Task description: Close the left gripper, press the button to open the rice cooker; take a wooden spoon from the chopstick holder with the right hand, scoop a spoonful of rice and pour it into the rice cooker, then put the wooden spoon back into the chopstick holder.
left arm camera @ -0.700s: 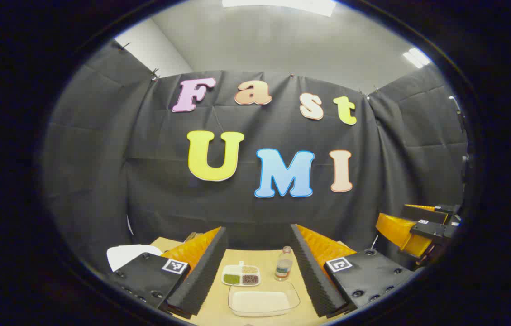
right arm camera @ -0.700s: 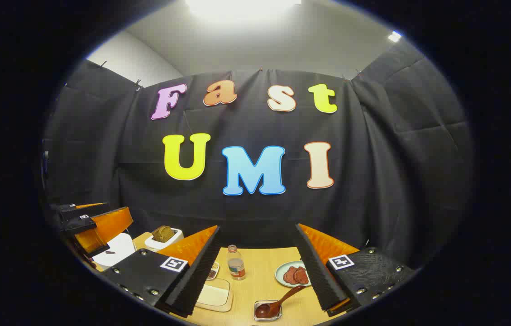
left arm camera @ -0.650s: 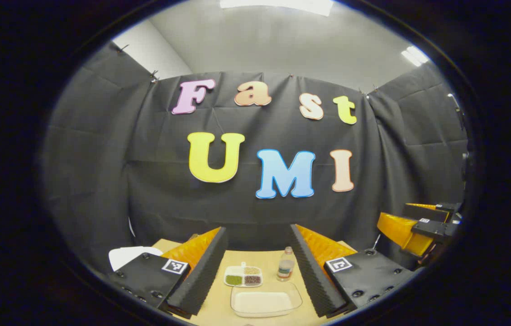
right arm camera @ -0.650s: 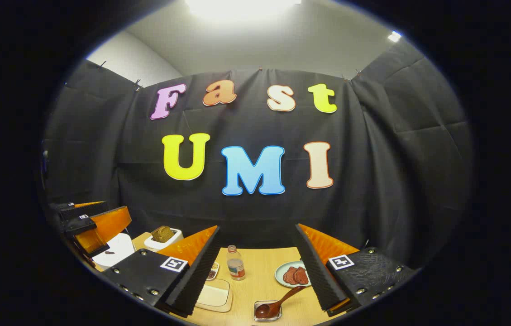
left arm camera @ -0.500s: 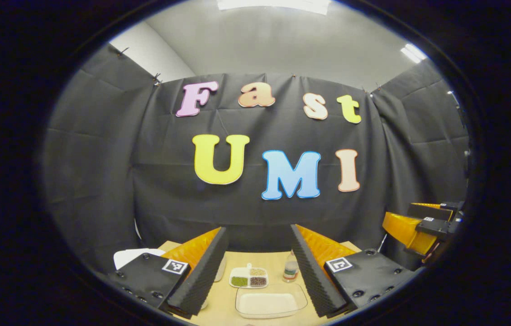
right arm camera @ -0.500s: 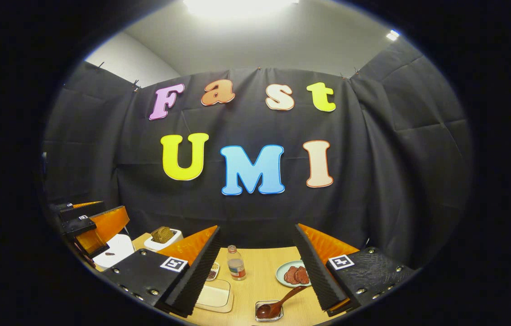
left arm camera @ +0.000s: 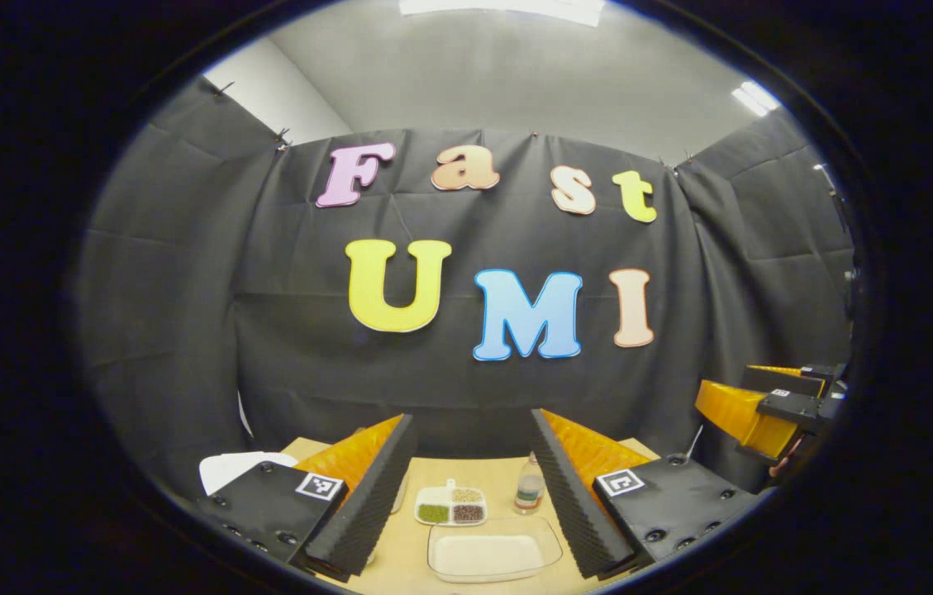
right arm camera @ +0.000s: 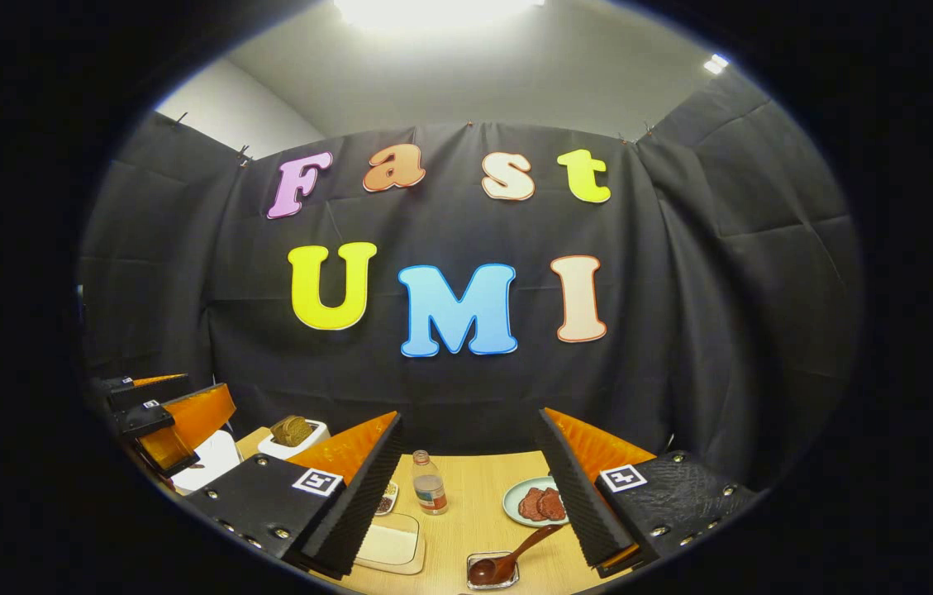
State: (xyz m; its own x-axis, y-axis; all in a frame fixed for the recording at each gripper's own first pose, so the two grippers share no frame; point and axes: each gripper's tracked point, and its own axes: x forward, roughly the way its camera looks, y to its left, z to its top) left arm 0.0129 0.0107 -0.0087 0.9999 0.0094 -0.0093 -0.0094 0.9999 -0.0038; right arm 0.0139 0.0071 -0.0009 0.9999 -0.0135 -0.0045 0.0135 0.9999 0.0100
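My left gripper [left arm camera: 472,416] is open and held above the wooden table [left arm camera: 408,541]. Between its fingers lies a clear tray of white rice [left arm camera: 492,554]. The white rice cooker [left arm camera: 228,467] peeks out at the lower left behind the left finger. My right gripper [right arm camera: 469,414] is open too. Below it a dark wooden spoon [right arm camera: 509,558] rests with its bowl in a small clear holder [right arm camera: 492,571], handle pointing up to the right. The rice tray [right arm camera: 390,545] lies left of that, partly hidden by a finger. Farther left are the rice cooker [right arm camera: 210,457] and the left gripper [right arm camera: 164,423].
A divided dish of beans [left arm camera: 451,506] and a small bottle [left arm camera: 527,487] stand behind the rice tray. The right gripper view shows a plate of meat slices [right arm camera: 539,502], the bottle [right arm camera: 430,489] and a toaster with bread [right arm camera: 294,434]. The right gripper [left arm camera: 764,405] hangs at the far right.
Both grippers have drifted only slightly, with the left view swinging a little to the left. Both stay open and nothing on the table has moved.
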